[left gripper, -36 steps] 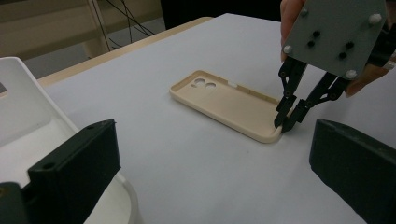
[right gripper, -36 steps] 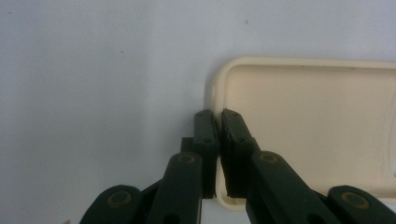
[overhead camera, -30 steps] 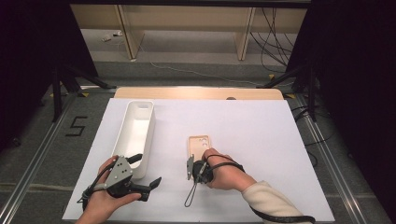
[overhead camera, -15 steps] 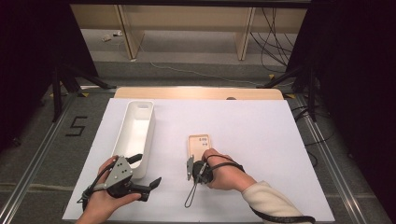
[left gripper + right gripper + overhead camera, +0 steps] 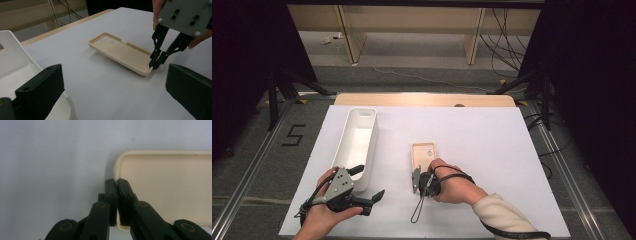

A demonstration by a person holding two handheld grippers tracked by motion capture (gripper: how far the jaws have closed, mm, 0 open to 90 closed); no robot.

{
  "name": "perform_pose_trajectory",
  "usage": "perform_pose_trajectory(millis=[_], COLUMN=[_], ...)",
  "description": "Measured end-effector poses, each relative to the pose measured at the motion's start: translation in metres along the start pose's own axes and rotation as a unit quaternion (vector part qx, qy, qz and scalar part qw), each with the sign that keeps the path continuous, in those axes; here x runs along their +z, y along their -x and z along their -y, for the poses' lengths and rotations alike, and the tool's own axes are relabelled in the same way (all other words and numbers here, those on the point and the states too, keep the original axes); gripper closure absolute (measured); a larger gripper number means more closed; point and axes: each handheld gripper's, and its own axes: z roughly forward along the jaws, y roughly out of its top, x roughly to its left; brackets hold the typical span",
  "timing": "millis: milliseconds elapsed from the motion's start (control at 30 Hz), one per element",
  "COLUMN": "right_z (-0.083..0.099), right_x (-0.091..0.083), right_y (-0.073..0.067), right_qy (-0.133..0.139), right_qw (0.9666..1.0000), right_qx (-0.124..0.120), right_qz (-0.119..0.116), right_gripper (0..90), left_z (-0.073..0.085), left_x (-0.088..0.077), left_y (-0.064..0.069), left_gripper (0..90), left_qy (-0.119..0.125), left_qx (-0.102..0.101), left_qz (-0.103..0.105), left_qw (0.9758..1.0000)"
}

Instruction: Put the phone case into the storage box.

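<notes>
Nothing's budged since a second ago: right gripper (image 5: 415, 179) stays clamped on the beige phone case (image 5: 423, 156) mid-table, left gripper (image 5: 371, 188) gaping. White bin (image 5: 357, 145) at nine o'clock; floor tape reads "5" (image 5: 294, 135).

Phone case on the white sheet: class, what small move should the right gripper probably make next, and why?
Probably a gentle lift. The right gripper is shut on the rim at the near corner of the phone case, which already tilts up off the table. The left gripper waits open beside the white bin, the likely place for the case.
</notes>
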Motion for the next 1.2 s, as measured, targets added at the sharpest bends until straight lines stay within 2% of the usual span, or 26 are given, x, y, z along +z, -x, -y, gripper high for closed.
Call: perform_pose_trajectory(millis=[167, 467, 633, 800, 933, 1067, 1133, 1200], right_z=[0.002, 0.01, 0.017, 0.023, 0.027, 0.032, 0.035, 0.037], right_x=[-0.007, -0.016, -0.019, -0.023, -0.026, -0.025, -0.026, -0.027], right_y=[-0.001, -0.002, -0.004, -0.004, -0.006, -0.008, -0.01, -0.01], right_qy=[0.013, 0.06, 0.092, 0.118, 0.132, 0.143, 0.148, 0.162], right_qw=[0.9999, 0.998, 0.9955, 0.9925, 0.9906, 0.9889, 0.9881, 0.9859], right_qx=[0.002, 0.014, 0.025, 0.024, 0.031, 0.022, 0.026, 0.028], right_qz=[0.003, 0.01, 0.005, 0.019, 0.021, 0.031, 0.034, 0.034], right_gripper=[88.1, 88.1, 88.2, 88.2, 88.1, 88.1, 88.1, 88.1], left_z=[0.0, 0.0, 0.0, 0.0, 0.0, 0.0, 0.0, 0.0], left_x=[0.0, 0.0, 0.0, 0.0, 0.0, 0.0, 0.0, 0.0], left_y=[0.0, 0.0, 0.0, 0.0, 0.0, 0.0, 0.0, 0.0], left_gripper=[1.5, 1.5, 1.5, 1.6, 1.6, 1.7, 1.7, 1.7], left_qy=[0.0, 0.0, 0.0, 0.0, -0.001, -0.002, -0.001, -0.002], left_qx=[-0.002, -0.003, -0.003, -0.004, -0.004, -0.004, -0.003, -0.003], left_qz=[-0.001, -0.002, -0.002, -0.003, -0.003, -0.004, -0.003, -0.003], left_qw=[1.0, 1.0, 1.0, 1.0, 1.0, 1.0, 1.0, 1.0])
